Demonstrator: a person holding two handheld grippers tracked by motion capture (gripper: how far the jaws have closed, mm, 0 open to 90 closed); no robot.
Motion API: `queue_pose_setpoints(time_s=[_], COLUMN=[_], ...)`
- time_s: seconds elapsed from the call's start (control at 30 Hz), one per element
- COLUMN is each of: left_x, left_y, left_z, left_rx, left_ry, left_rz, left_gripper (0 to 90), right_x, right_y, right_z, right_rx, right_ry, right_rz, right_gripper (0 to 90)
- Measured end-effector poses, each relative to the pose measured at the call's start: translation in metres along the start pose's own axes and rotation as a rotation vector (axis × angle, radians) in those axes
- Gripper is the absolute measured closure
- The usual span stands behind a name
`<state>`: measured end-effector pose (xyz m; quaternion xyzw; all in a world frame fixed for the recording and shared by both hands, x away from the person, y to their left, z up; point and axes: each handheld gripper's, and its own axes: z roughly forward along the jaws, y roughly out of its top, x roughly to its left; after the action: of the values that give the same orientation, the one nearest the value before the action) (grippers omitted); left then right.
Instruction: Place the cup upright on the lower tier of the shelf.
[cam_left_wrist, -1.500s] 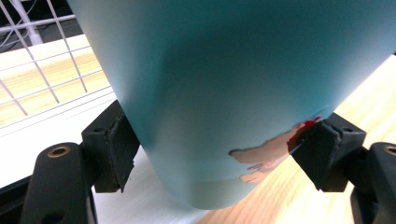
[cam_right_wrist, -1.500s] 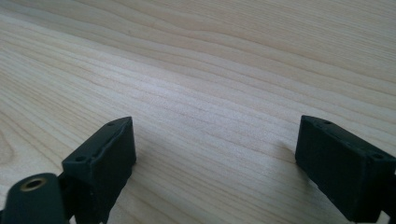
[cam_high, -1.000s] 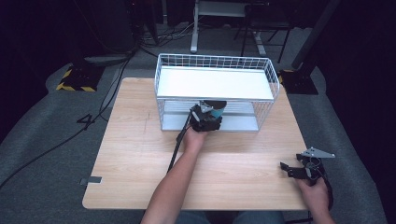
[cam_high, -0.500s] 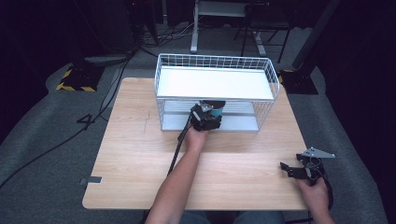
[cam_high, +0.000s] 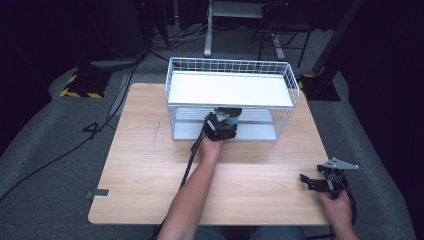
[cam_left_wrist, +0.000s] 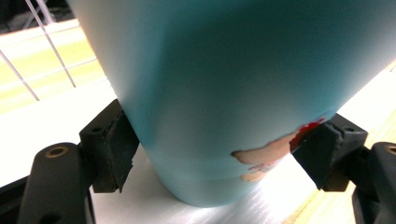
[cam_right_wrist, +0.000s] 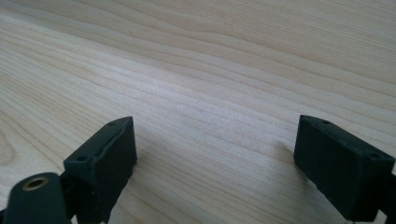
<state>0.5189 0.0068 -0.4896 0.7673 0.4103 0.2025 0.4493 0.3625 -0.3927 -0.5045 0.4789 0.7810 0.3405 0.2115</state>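
- Nothing much has moved since a second ago: the left tool (cam_high: 222, 123) sits at the same spot at the front of the white wire rack (cam_high: 230, 66), and the right tool (cam_high: 320, 182) rests on the same bare corner of the table (cam_high: 150, 165).
- The left tool is closed on a light blue cup (cam_left_wrist: 224, 93), one pad (cam_left_wrist: 109, 149) on each flank of it, near its base.
- Below the tool, the cup's bottom looks to meet the rack's lower shelf (cam_left_wrist: 42, 126); I can't tell if it bears full weight.
- The right tool's jaws stand wide apart over plain wood, gripping nothing.
- My judgement: the cup is being set on that shelf. Best to keep it upright, settle it flat, then spread the jaws evenly.
- Draw the tool straight back, clear of the wire overhead.
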Motion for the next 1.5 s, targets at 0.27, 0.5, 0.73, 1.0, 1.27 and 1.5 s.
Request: queue_pose_setpoints(time_s=[0.27,0.5,0.73,1.0,1.27,1.5], left_x=[0.004,0.006,0.007,0.005,0.007,0.007], left_y=[-0.003,-0.001,0.000,0.001,-0.005,-0.014], left_z=[0.000,-0.012,-0.031,-0.057,-0.087,-0.123], left_rx=[-0.006,-0.021,-0.041,-0.062,-0.045,-0.079], left_ry=[0.008,-0.002,-0.008,-0.016,-0.029,-0.035], left_rz=[-0.027,-0.044,-0.041,-0.041,-0.046,-0.045], left_gripper=[11.5,1.9,1.1,1.2,3.4,4.0], right_x=[0.000,0.000,0.000,0.000,0.000,0.000], right_y=[0.000,0.000,0.000,0.000,0.000,0.000], right_z=[0.000,0.000,0.000,0.000,0.000,0.000], right_rx=[0.000,0.000,0.000,0.000,0.000,0.000], right_ry=[0.000,0.000,0.000,0.001,0.001,0.001], right_rz=[0.000,0.000,0.000,-0.001,-0.001,-0.001], right_gripper=[13.3,13.3,13.3,13.3,13.3,13.2])
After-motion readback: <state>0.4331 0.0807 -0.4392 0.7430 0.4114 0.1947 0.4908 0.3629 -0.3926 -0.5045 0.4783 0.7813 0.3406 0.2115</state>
